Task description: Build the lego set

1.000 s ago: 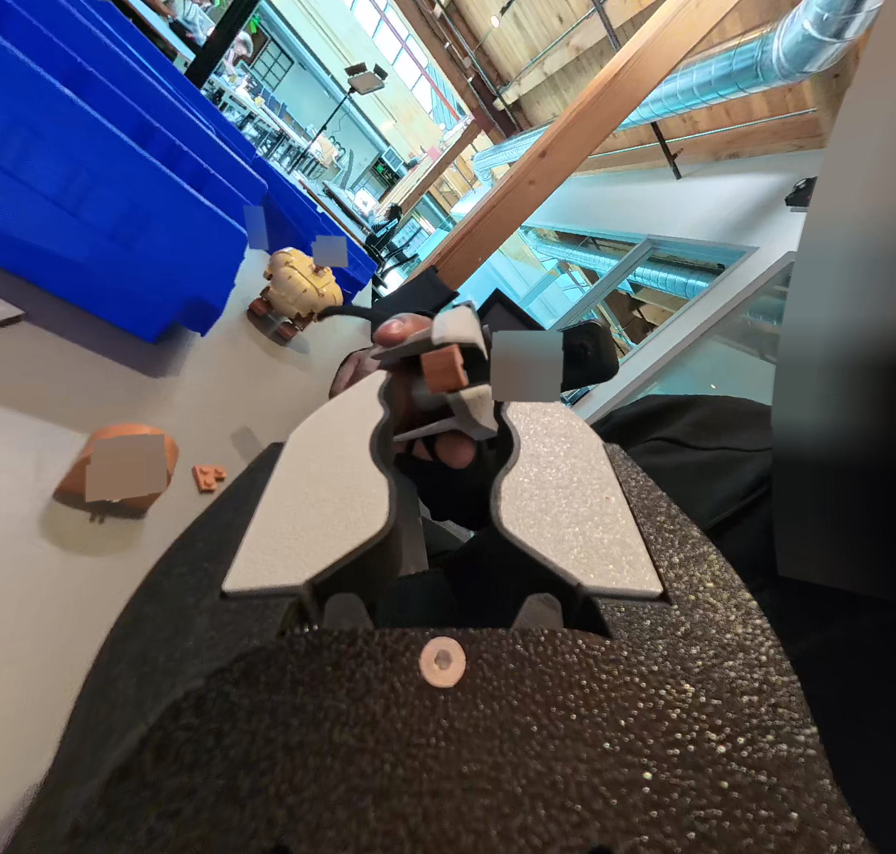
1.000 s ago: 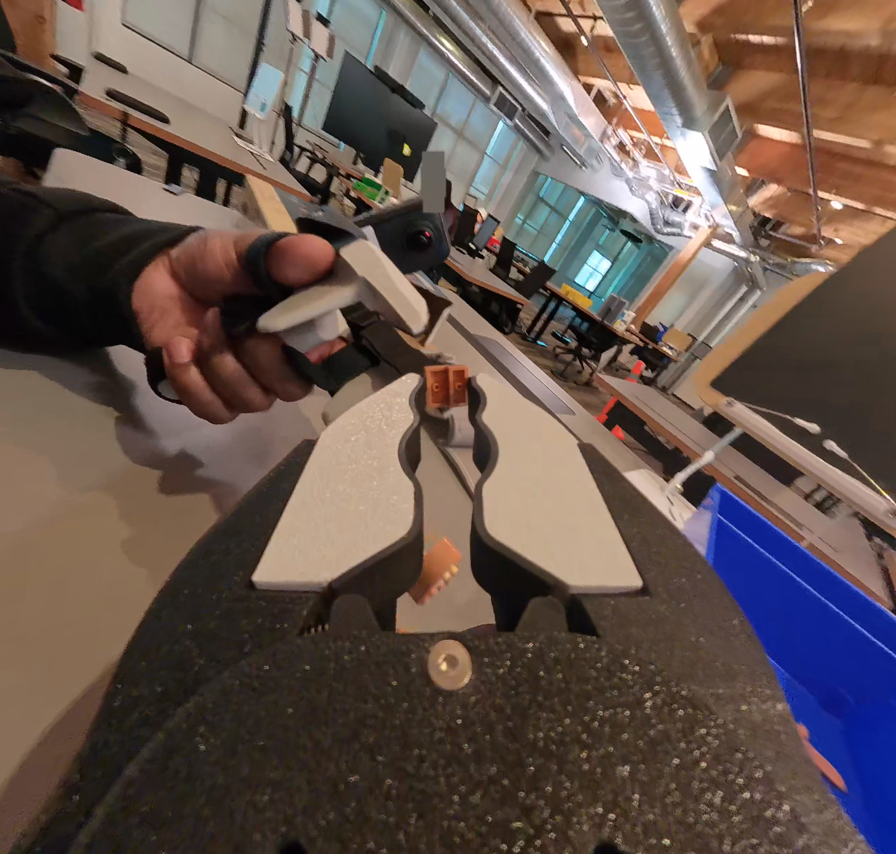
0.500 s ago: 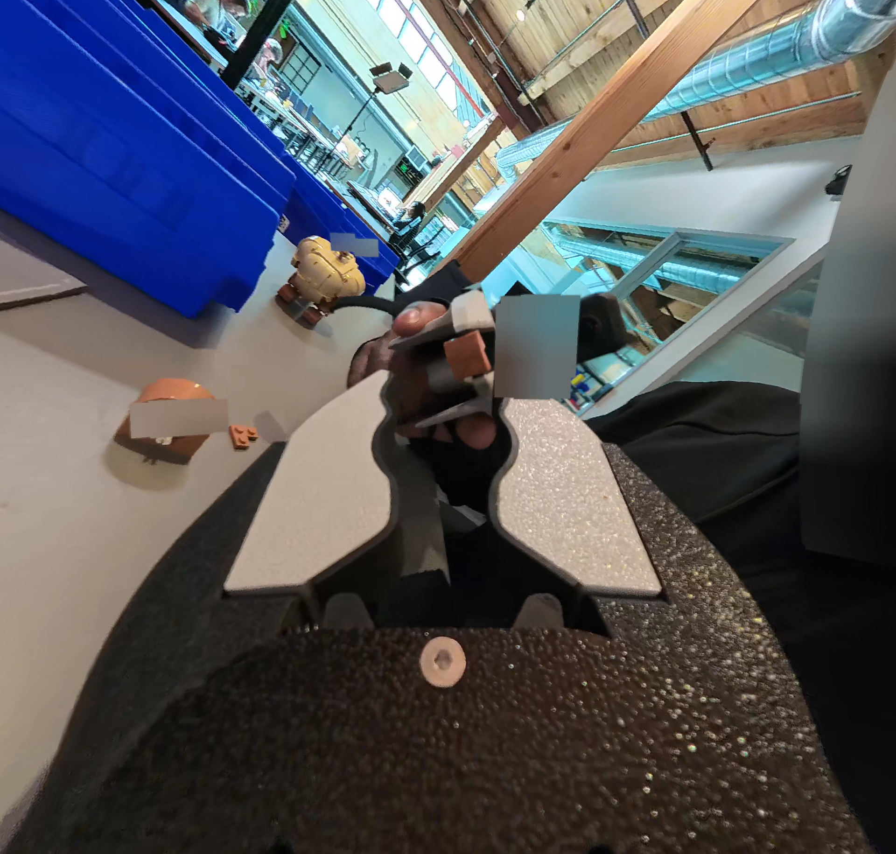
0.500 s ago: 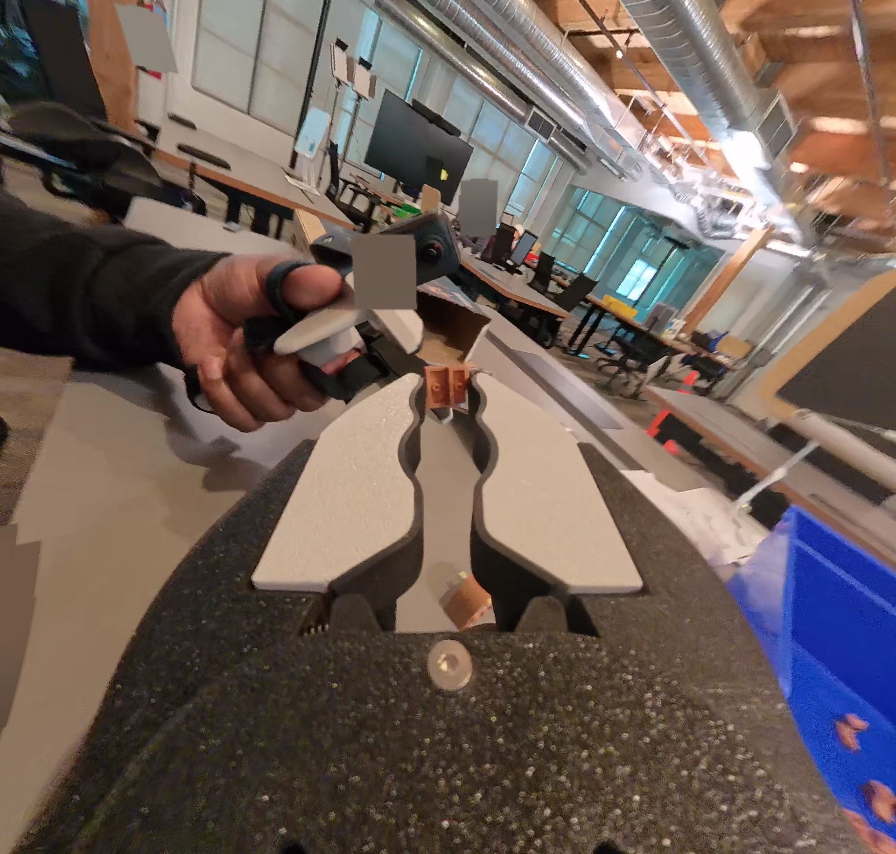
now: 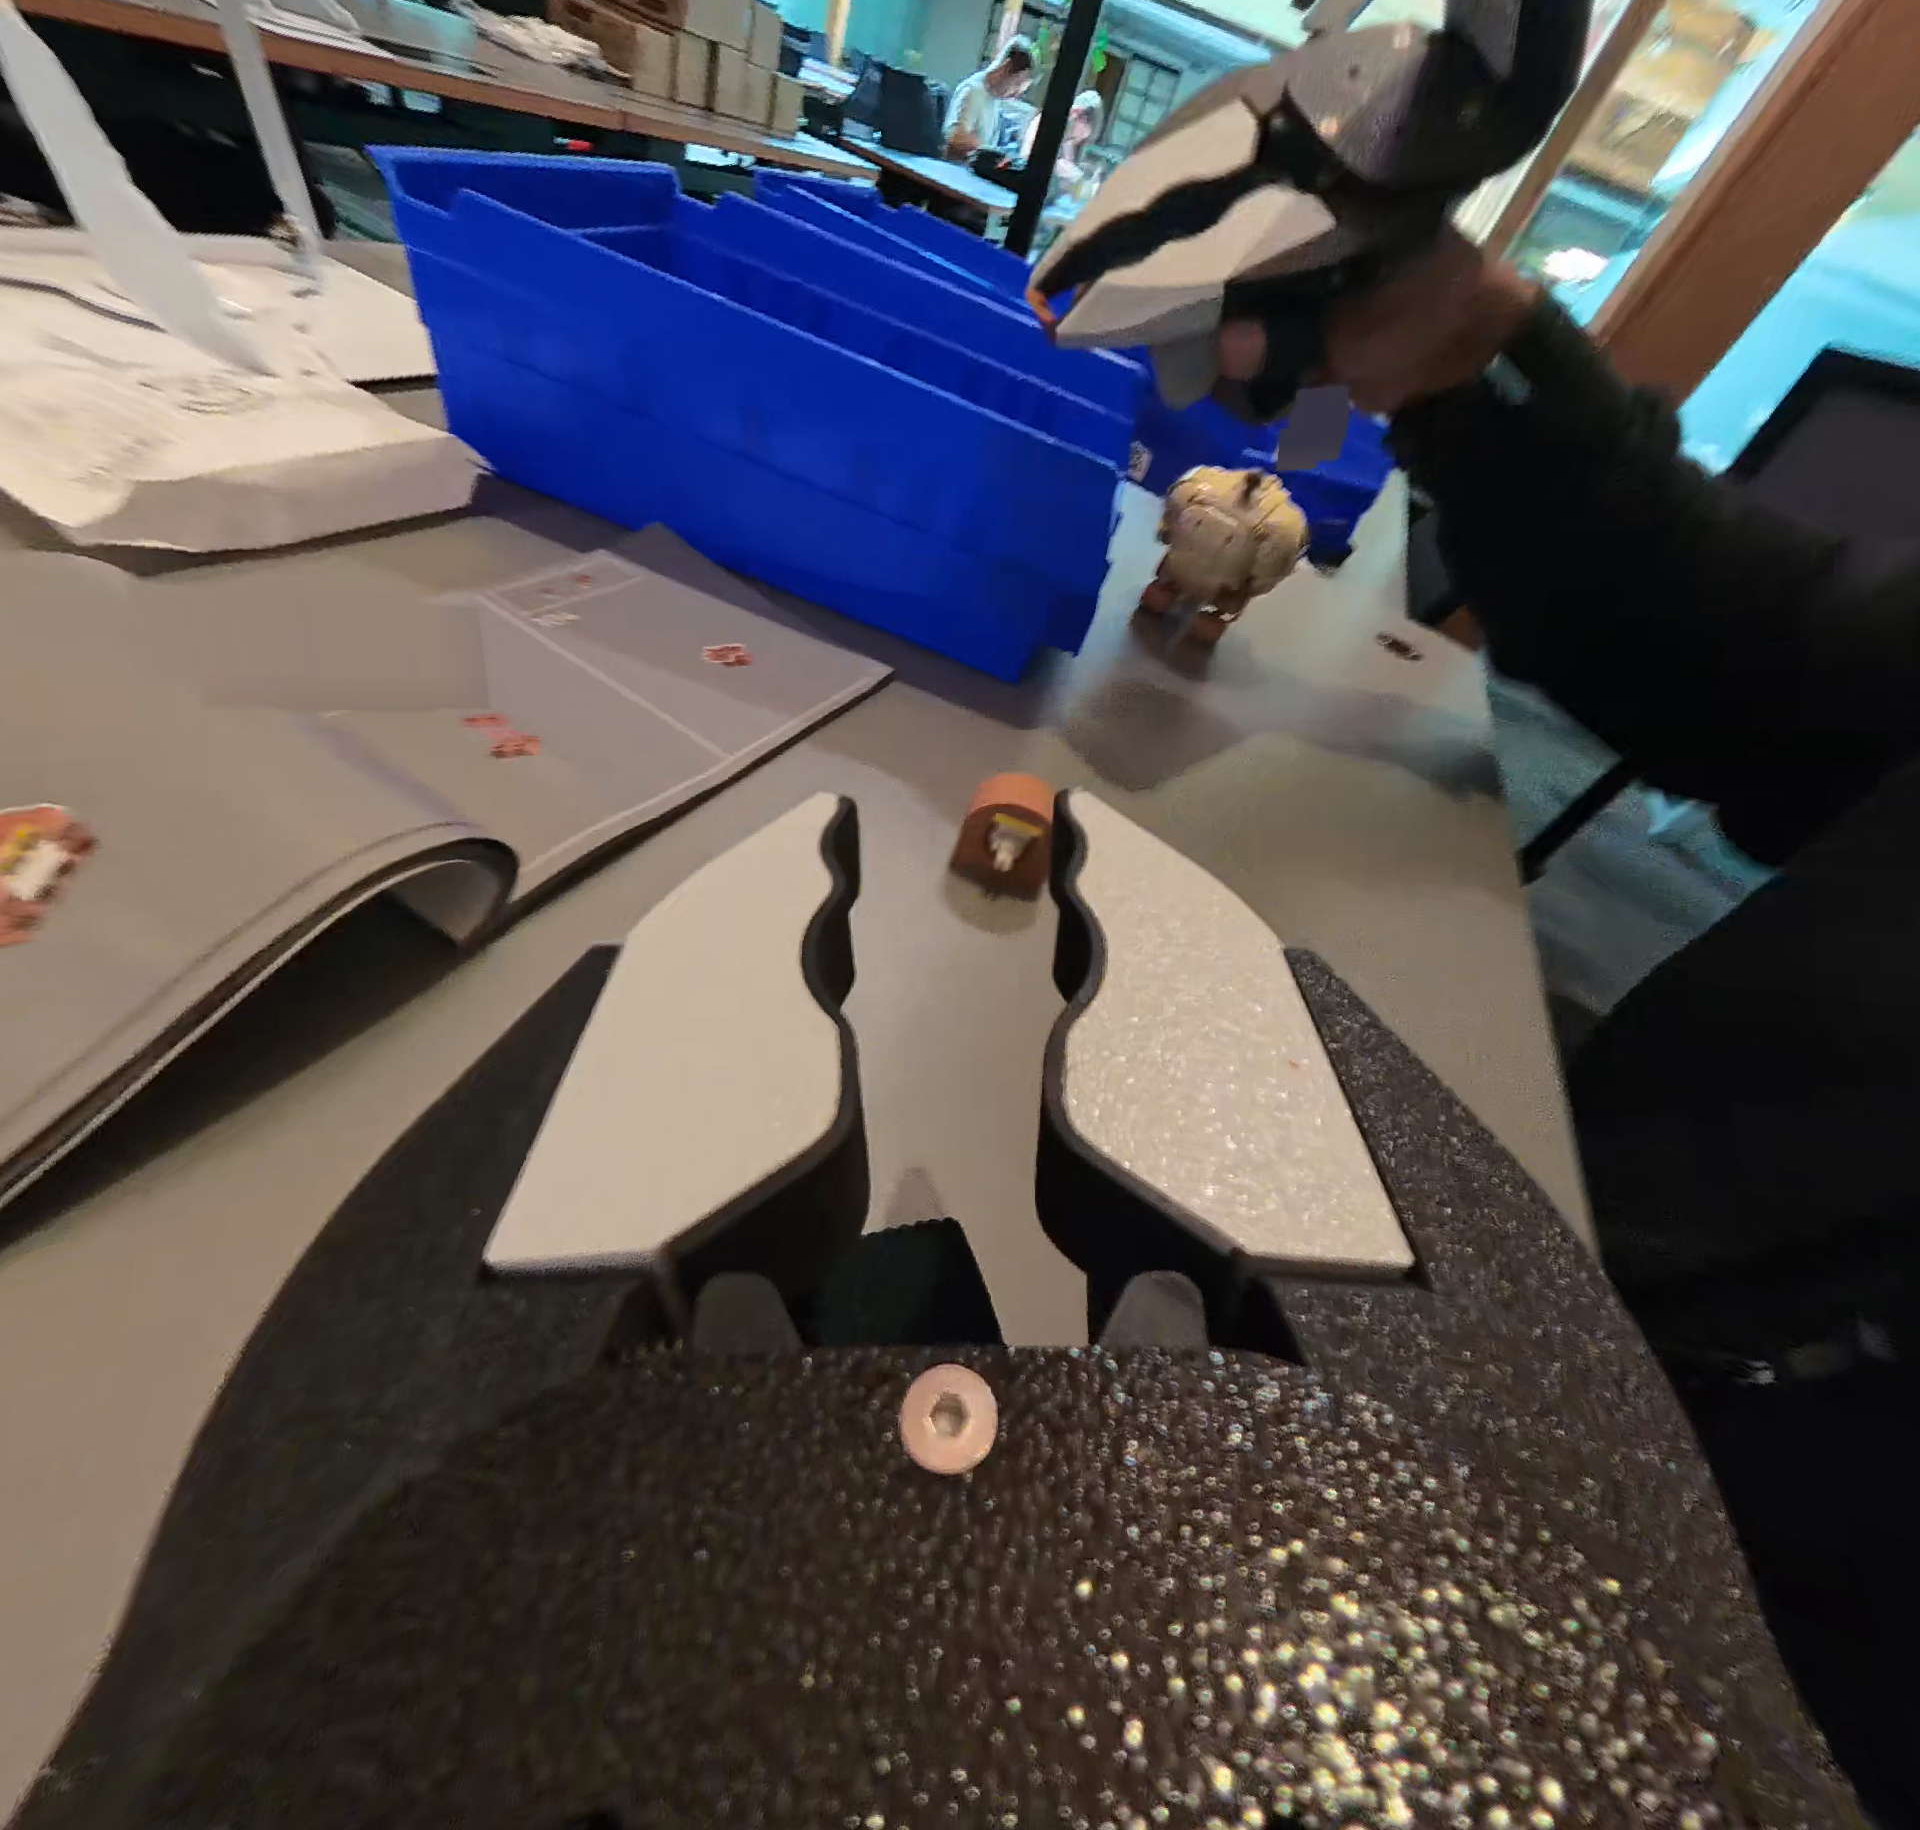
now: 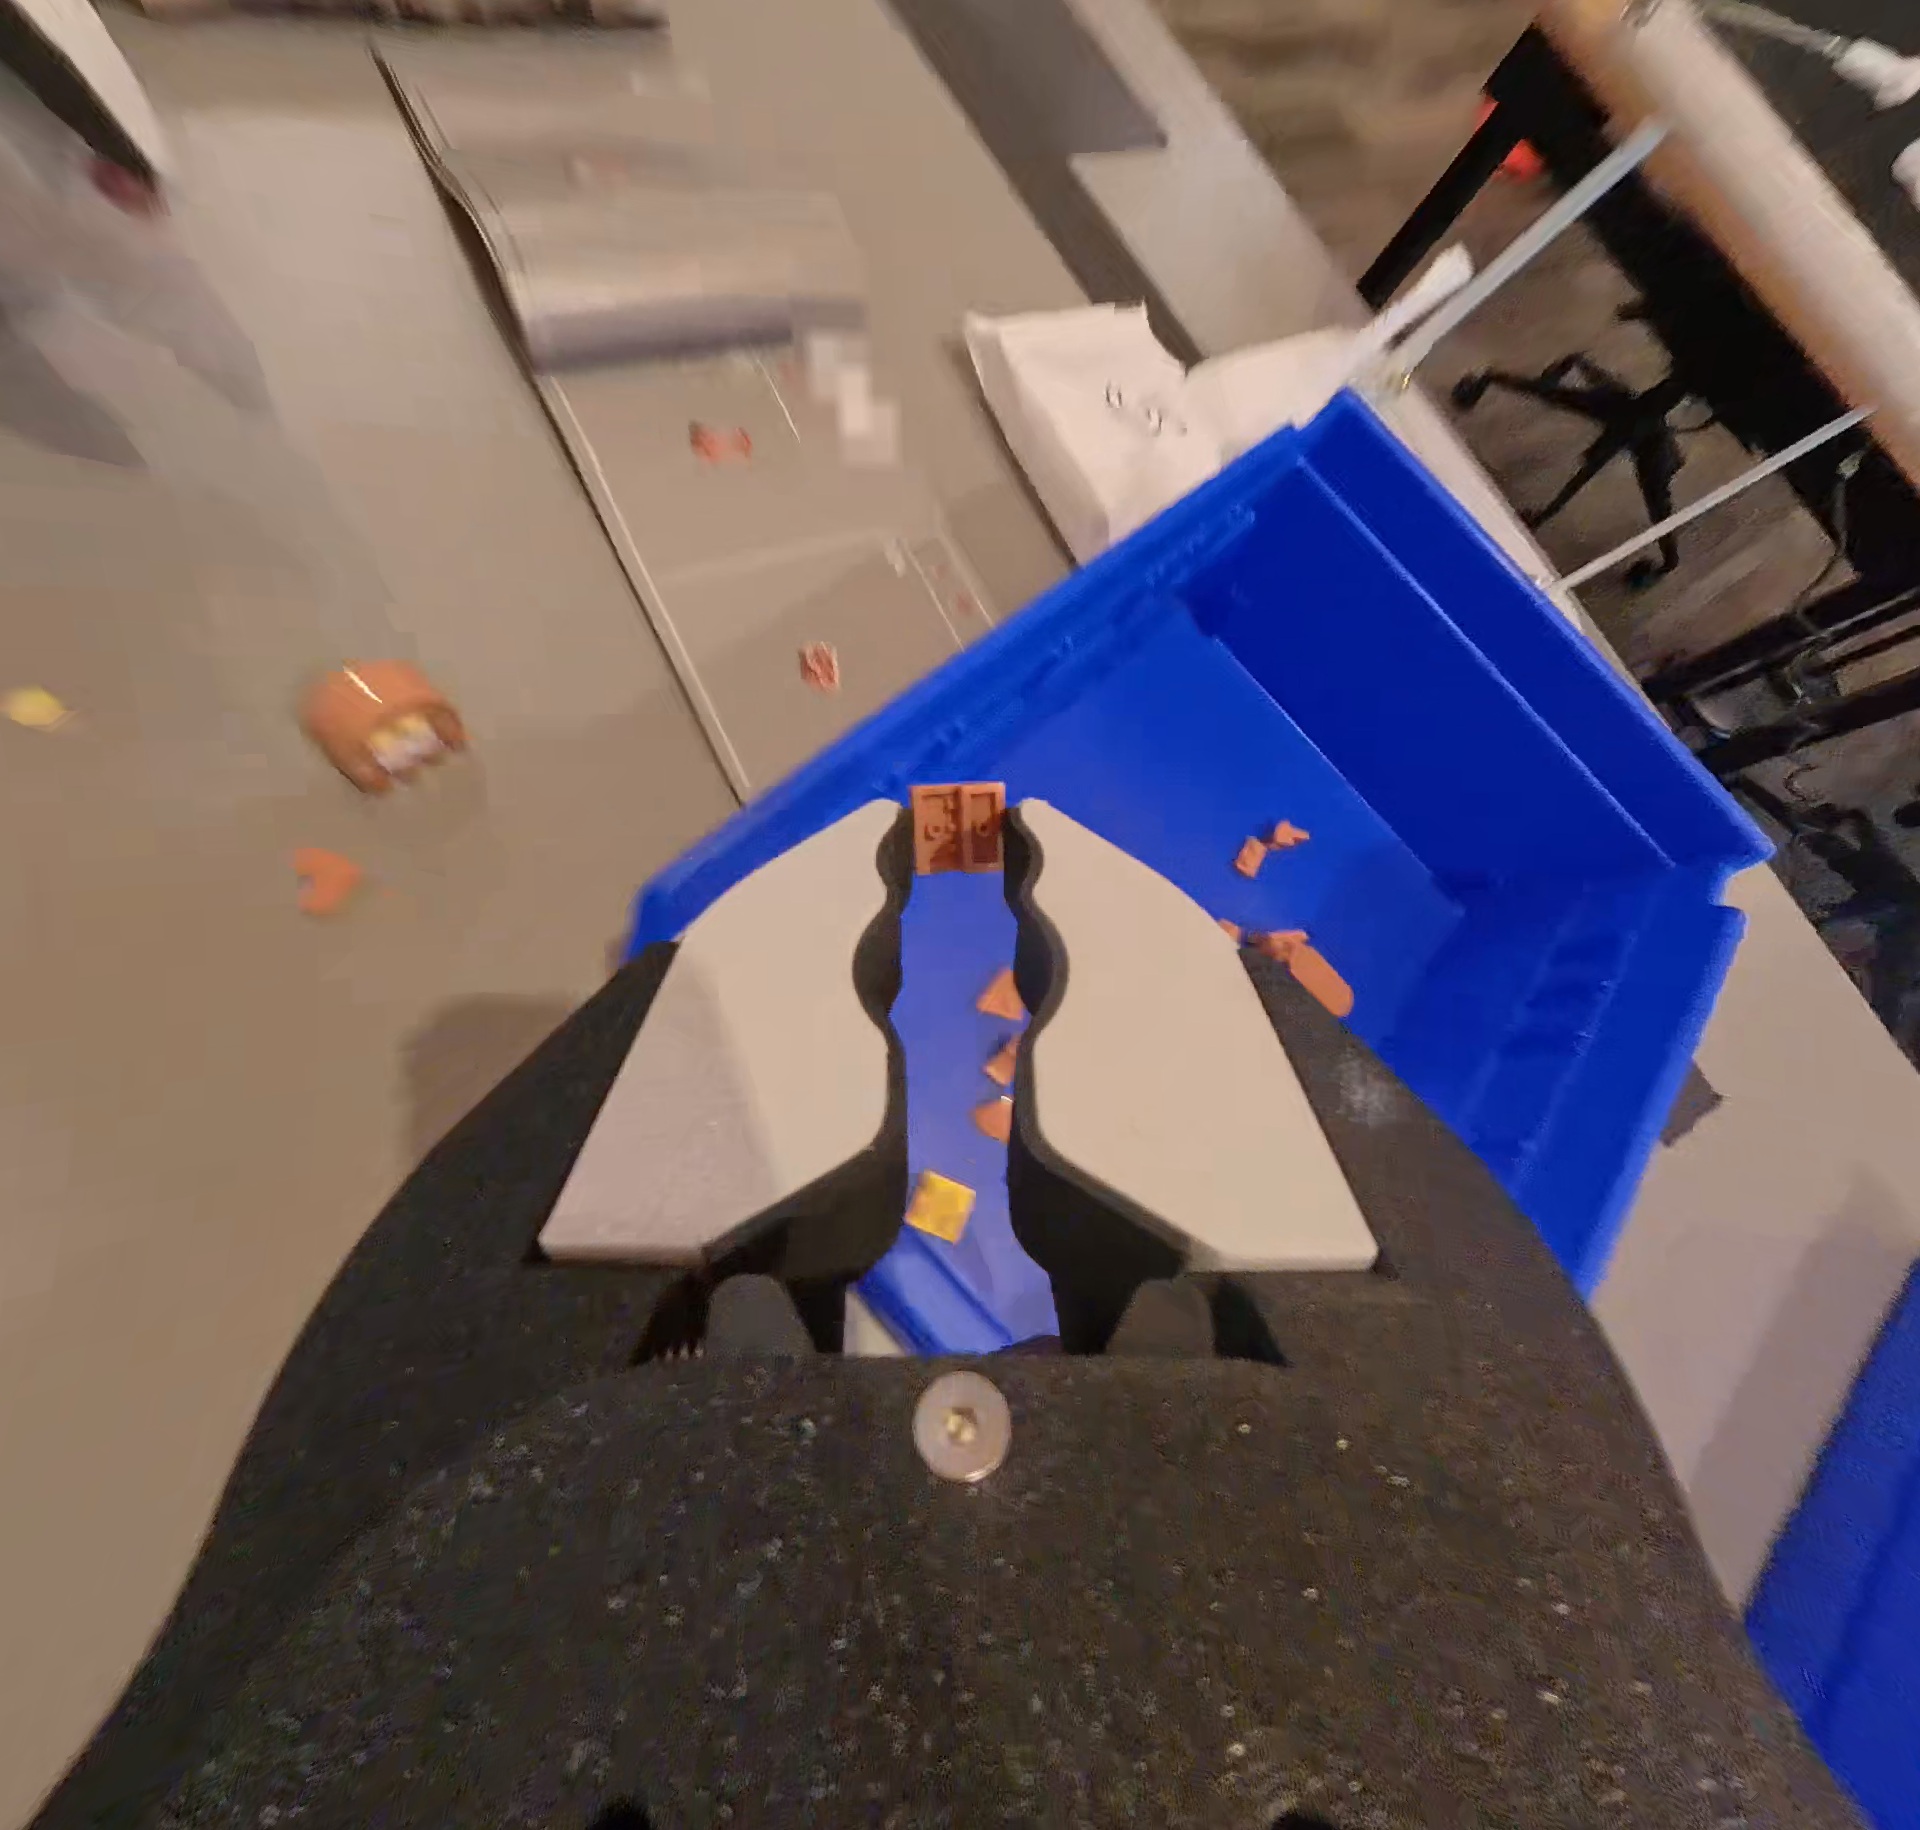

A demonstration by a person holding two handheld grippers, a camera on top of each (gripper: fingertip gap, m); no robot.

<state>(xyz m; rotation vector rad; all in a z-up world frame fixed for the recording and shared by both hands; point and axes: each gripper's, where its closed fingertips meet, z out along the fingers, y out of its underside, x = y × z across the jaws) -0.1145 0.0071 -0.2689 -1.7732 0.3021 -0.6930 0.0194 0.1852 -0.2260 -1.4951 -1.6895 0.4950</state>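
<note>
My left gripper [image 5: 954, 824] is open and empty, low over the grey table [image 5: 1299, 897]. A brown rounded brick piece [image 5: 1003, 840] lies on the table just beyond its tips, close to the right finger [image 5: 1153, 1001]; neither pad presses on it. My right gripper [image 6: 958, 819] is shut on a small brown brick [image 6: 958, 835], pinched at the fingertips above a blue bin [image 6: 1403, 700]. In the left wrist view the right gripper [image 5: 1049, 300] hangs at the upper right with the brick's edge at its tip. The rounded piece also shows in the right wrist view [image 6: 379, 726].
Several blue bins [image 5: 779, 409] stand at the back, with a cream brick figure [image 5: 1231, 544] beside them. A grey open booklet [image 5: 416, 741] and white papers [image 5: 156, 409] lie to the left. Loose brown pieces [image 6: 1288, 959] lie in the bin, and one [image 6: 324, 876] on the table. My hands' fingertips stand some 25 cm from each other. My left gripper is the nearer one to the brown rounded brick piece [image 5: 1003, 840]: about 11 cm, against 20 cm.
Both grippers have swung down from facing each other. The left now points at the rounded piece on the table, still open. The right has moved over the blue bin, still holding the brick.
</note>
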